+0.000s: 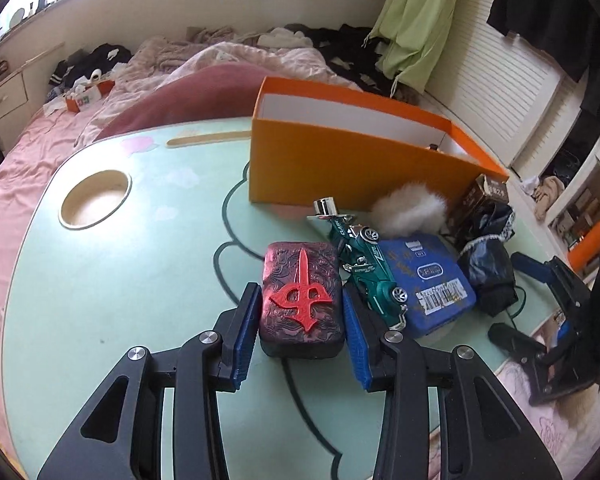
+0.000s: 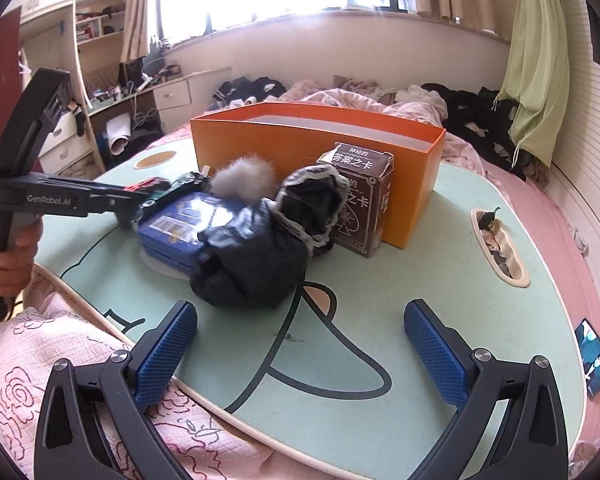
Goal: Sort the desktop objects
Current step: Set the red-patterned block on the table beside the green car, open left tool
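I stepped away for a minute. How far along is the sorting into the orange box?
Barely started: the orange box shows little inside, maybe one small dark item. In hand: the left gripper brackets the red case, apparently not yet squeezing. Left on the table: green car, blue tin, white puff, black bundle, card box. The right gripper is open and empty.

left wrist cam close over red case (image 1: 302,300), angled down, right wrist cam farther back, lower angle, both share orange box (image 1: 352,160) and clutter
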### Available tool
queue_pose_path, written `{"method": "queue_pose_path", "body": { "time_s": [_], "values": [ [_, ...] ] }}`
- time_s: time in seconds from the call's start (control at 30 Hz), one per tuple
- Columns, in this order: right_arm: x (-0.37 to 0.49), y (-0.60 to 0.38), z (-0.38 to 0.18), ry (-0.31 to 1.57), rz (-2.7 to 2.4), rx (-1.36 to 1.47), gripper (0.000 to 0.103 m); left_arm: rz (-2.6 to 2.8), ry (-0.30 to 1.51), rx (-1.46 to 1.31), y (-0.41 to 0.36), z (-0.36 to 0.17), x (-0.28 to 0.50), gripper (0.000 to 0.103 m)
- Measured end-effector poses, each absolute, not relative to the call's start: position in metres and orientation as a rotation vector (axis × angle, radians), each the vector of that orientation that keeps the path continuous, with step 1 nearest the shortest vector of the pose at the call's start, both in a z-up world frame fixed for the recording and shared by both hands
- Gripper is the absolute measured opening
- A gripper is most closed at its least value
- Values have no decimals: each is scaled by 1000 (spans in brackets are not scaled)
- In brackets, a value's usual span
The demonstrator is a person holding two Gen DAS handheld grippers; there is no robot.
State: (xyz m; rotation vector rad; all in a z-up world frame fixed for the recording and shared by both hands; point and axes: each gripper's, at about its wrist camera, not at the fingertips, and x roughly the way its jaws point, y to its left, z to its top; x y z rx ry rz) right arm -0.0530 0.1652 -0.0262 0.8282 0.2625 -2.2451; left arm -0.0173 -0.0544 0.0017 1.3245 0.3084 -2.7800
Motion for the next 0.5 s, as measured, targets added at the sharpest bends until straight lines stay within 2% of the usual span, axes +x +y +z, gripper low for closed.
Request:
{"method": "queue_pose_path", "body": {
  "time_s": [0.07, 0.13, 0.23, 0.37, 0.5],
  "values": [
    [-53, 165, -26, 261, -2245, 828, 103, -2775, 325, 1270, -60, 6, -9, 53],
    [-53, 165, -26, 261, -2245, 828, 103, -2785, 349, 1174, -68, 15, 3, 68],
    [-52, 165, -26, 260, -2246, 827, 103, -2830, 382, 1027, -74, 27, 24, 83],
    [-53, 164, -26, 260, -2245, 827, 103, -2876, 360, 1033, -68, 22, 45, 83],
    [-53, 164, -26, 260, -2244, 827, 103, -2845, 197, 1079, -45, 2, 50, 83]
  ]
}}
